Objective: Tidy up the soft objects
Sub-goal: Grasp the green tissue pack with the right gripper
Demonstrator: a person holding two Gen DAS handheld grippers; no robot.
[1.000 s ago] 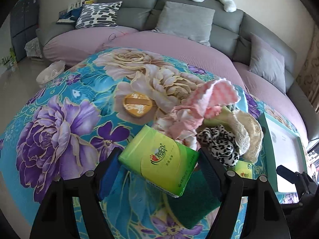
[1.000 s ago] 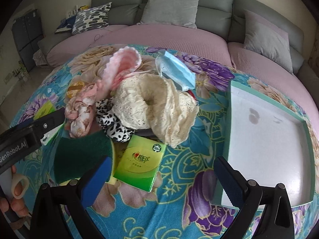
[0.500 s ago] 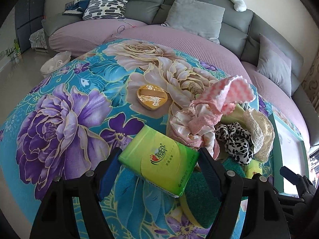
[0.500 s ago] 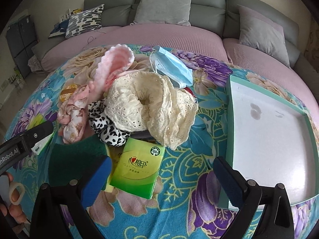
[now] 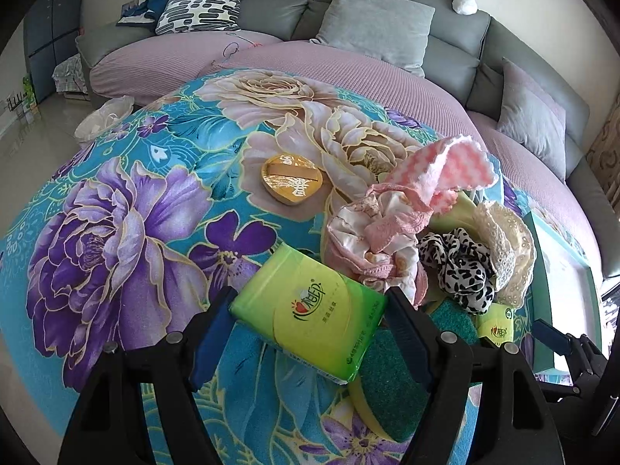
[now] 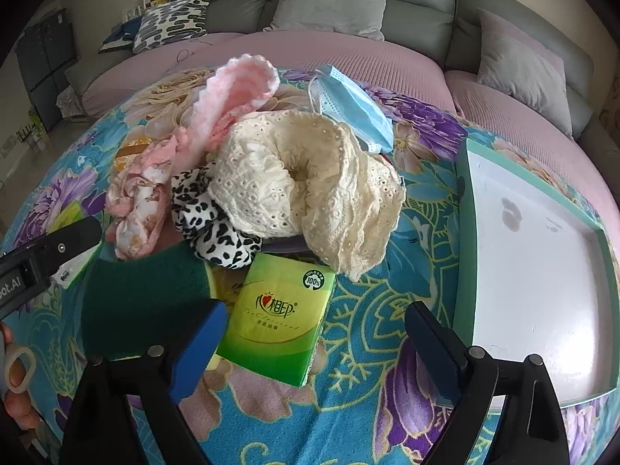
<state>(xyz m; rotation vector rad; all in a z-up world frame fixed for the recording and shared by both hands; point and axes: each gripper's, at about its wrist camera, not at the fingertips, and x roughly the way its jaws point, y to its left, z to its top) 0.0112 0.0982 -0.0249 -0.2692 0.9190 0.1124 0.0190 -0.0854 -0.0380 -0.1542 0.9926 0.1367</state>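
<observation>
While my left gripper (image 5: pixel 310 310) stays clamped on a green tissue pack (image 5: pixel 310 306), held clear above the floral surface (image 5: pixel 116 232), my right gripper (image 6: pixel 314 333) hangs over a second tissue pack (image 6: pixel 279 310) lying flat just near of the soft pile. Its jaws are closing, with that pack's near end between them but not yet pressed, so nothing is gripped there.

I judge the left pack is kept lifted so both packs can travel together to the teal-rimmed tray (image 6: pixel 463 232), which sits bare at the right. The pile just beyond — cream lace scrunchie (image 6: pixel 302 186), leopard scrunchie (image 6: pixel 209 224), pink cloth (image 6: pixel 236 93), blue face mask (image 6: pixel 348 104) — rests partly on a green scouring pad (image 6: pixel 143 302), so it waits its turn.

Against a second ago, the right jaws have narrowed a little and the pack beneath them sits more squarely between the pads. The left view has tipped — the sofa (image 5: pixel 387 31) lies lower in frame and the yellow puff (image 5: pixel 290 178) nearer — though the grip on its pack looks unchanged.
</observation>
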